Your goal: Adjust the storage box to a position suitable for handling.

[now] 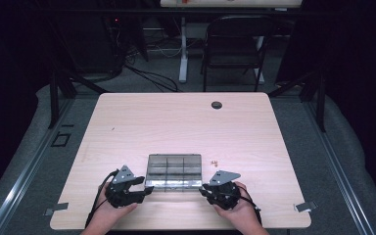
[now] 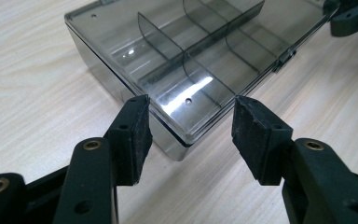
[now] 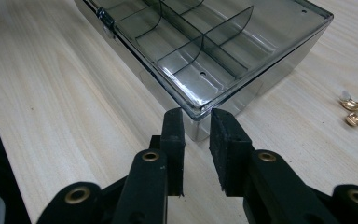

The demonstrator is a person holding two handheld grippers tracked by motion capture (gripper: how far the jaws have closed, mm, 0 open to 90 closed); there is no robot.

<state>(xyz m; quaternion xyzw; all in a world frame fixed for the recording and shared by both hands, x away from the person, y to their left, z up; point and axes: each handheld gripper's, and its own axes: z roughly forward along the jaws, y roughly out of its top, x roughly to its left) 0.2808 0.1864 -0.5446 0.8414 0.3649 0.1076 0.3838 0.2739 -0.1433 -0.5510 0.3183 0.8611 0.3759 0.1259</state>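
left gripper view: left claw [image 2: 189, 123] wide open at box [image 2: 186, 56] corner; right claw [image 3: 196, 135] slightly apart, empty.

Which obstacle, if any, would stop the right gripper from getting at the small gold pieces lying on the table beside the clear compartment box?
Probably none: the gold pieces lie on bare table, apart from the compartment box, and the right gripper stands slightly open nearby.

Each black tool [image 1: 147, 186] has matte foam-padded fingers [image 2: 135, 126], brass-ringed screw holes, a grey three-cornered plate.
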